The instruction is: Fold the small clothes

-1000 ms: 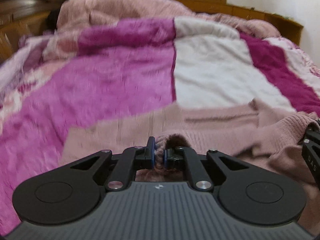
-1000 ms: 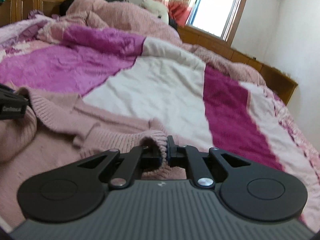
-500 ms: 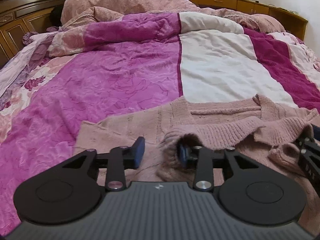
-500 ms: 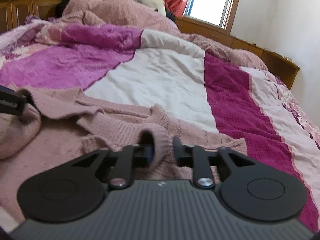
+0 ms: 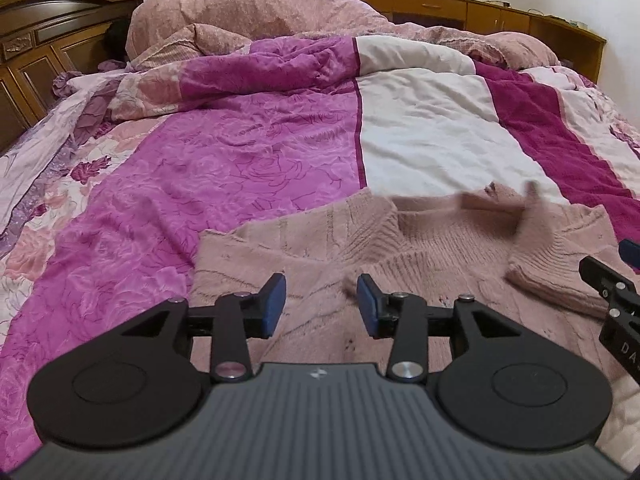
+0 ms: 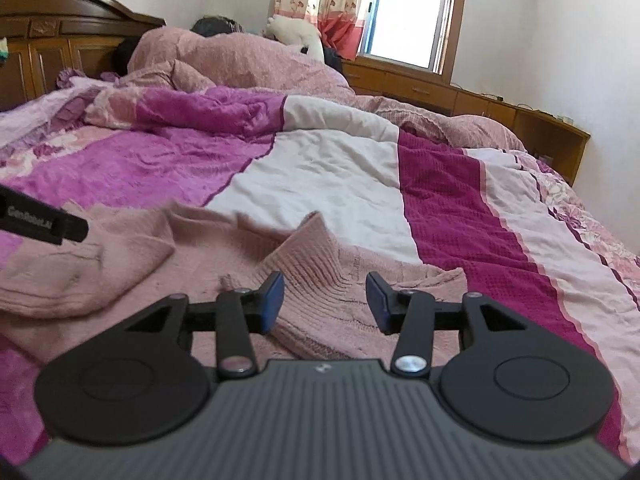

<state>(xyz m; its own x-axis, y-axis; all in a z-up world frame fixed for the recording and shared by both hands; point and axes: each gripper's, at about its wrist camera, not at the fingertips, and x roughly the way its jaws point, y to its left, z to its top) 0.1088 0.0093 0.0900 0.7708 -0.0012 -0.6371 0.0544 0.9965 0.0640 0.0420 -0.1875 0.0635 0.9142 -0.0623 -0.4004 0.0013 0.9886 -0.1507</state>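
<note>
A dusty-pink knit sweater (image 5: pixel 320 248) lies on the bed, its two sleeve cuffs folded inward over the body. My left gripper (image 5: pixel 321 304) is open and empty just above its left part. One ribbed cuff (image 5: pixel 552 272) lies to the right, beside my right gripper's finger (image 5: pixel 608 280). In the right wrist view my right gripper (image 6: pixel 325 300) is open and empty over the sweater (image 6: pixel 224 256), with a ribbed cuff (image 6: pixel 312 248) just ahead of the fingers. The left gripper's finger (image 6: pixel 40 224) shows at the left edge.
The bed is covered by a magenta, white and crimson striped quilt (image 5: pixel 248 160). A bunched pink blanket (image 5: pixel 256 12) is piled at the far end. A wooden headboard (image 5: pixel 48 40) stands left, wooden cabinets (image 6: pixel 472 100) and a window far right.
Both grippers were shut on the sweater's sleeve cuffs a second ago. They have opened, dropped the cuffs onto the sweater body and drawn back and up.
</note>
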